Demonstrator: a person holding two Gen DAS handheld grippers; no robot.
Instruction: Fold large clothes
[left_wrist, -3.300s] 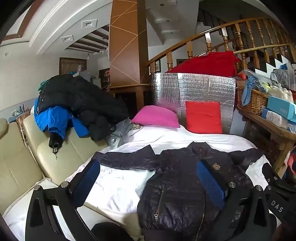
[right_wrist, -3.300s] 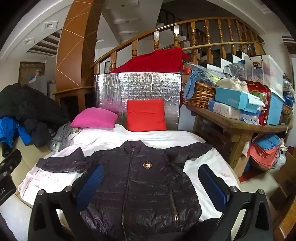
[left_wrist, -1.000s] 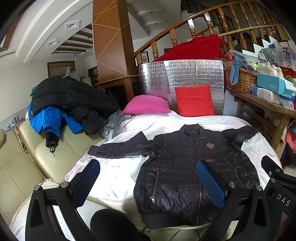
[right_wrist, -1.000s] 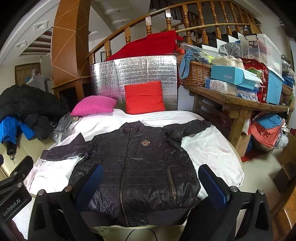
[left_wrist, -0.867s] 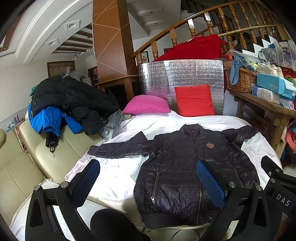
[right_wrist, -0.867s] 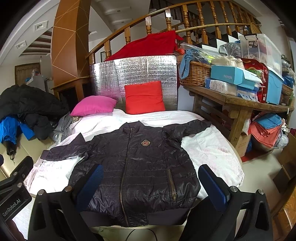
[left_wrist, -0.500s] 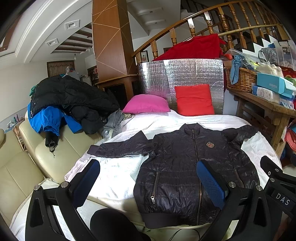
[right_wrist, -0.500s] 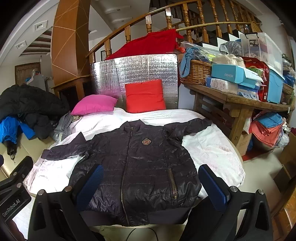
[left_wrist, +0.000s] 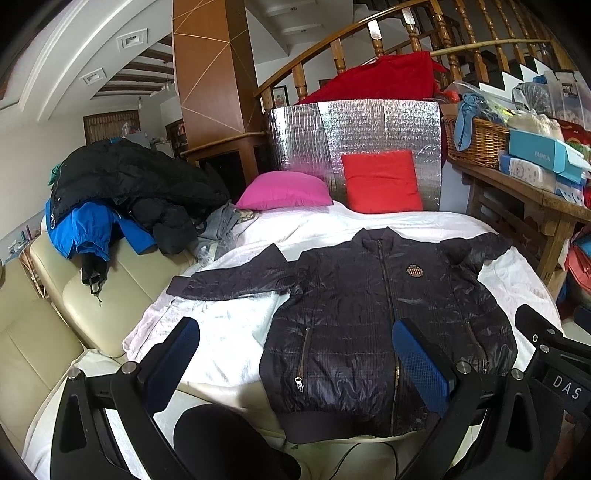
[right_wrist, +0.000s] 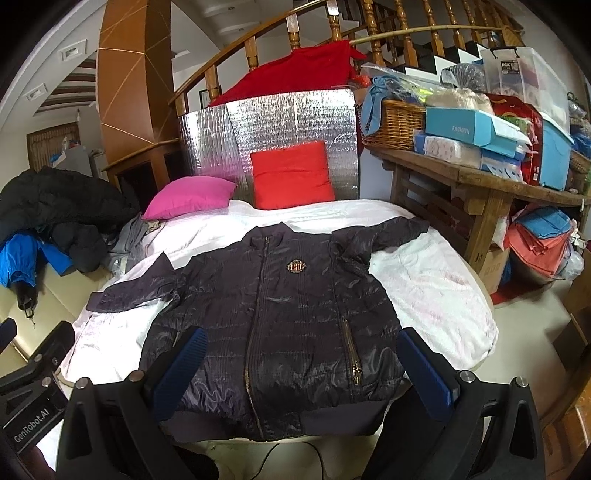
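Observation:
A dark quilted jacket (left_wrist: 384, 314) (right_wrist: 280, 317) lies flat and face up on a bed covered by a white sheet (left_wrist: 221, 325) (right_wrist: 428, 284), zipped, with both sleeves spread out sideways. My left gripper (left_wrist: 295, 354) hangs open above the near edge of the bed, over the jacket's left lower part. My right gripper (right_wrist: 301, 363) is open too, held over the jacket's hem. Neither touches the cloth, and both have blue pads (left_wrist: 421, 365) (right_wrist: 424, 365) with nothing between them.
A pink pillow (left_wrist: 284, 190) and a red pillow (left_wrist: 382, 181) lean at the bed's head before a silver foil panel (right_wrist: 269, 129). Dark and blue coats (left_wrist: 110, 192) pile on a cream sofa (left_wrist: 40, 325) at left. A cluttered wooden table (right_wrist: 480, 177) stands at right.
Both grippers have pulled back and risen from the jacket since the earliest frames, so its hem now shows. Over the last second almost nothing moves.

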